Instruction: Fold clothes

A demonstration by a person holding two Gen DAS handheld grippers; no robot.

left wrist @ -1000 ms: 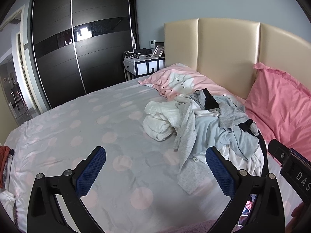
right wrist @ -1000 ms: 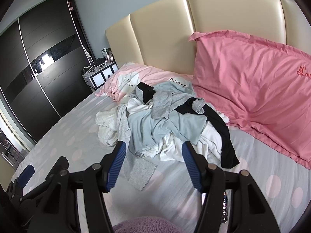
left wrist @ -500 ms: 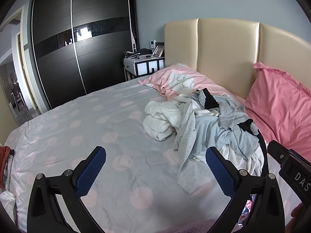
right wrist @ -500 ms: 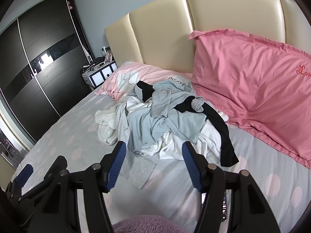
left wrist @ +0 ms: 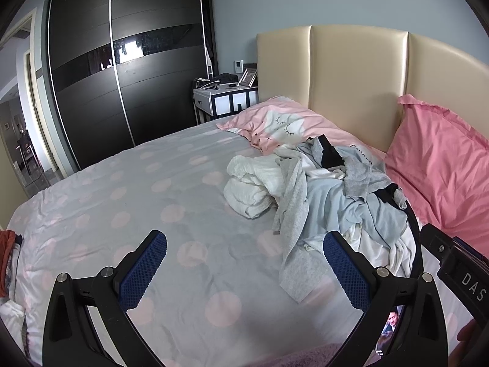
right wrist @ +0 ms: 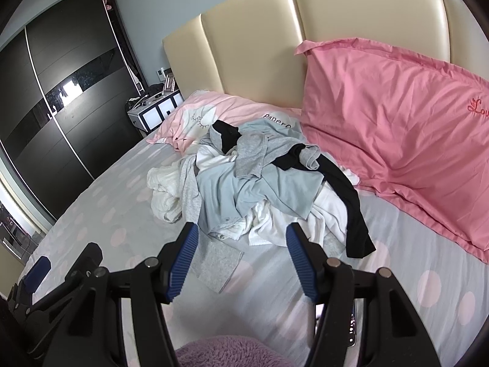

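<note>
A heap of unfolded clothes (left wrist: 330, 195) (right wrist: 256, 183) lies on the bed near the pillows: white, grey, pale blue and black pieces tangled together. A grey garment (left wrist: 295, 244) (right wrist: 214, 263) trails from the heap toward me. My left gripper (left wrist: 244, 244) hovers open above the sheet, left of the heap, holding nothing. My right gripper (right wrist: 241, 235) is open too, just short of the heap's near edge, with the grey garment's end below its fingers. The left gripper (right wrist: 36, 272) also shows at the lower left of the right wrist view.
The bed sheet (left wrist: 137, 189) is grey with pink dots. A pink pillow (right wrist: 397, 128) leans on the cream headboard (left wrist: 351, 85); a paler pillow (left wrist: 281, 122) lies flat. A nightstand (left wrist: 223, 101) and dark wardrobe (left wrist: 122, 76) stand at left. Red cloth (left wrist: 7, 260) sits at the bed's left edge.
The right gripper has edged slightly closer to the clothes heap. The left view is almost unchanged. Both grippers stay open.
</note>
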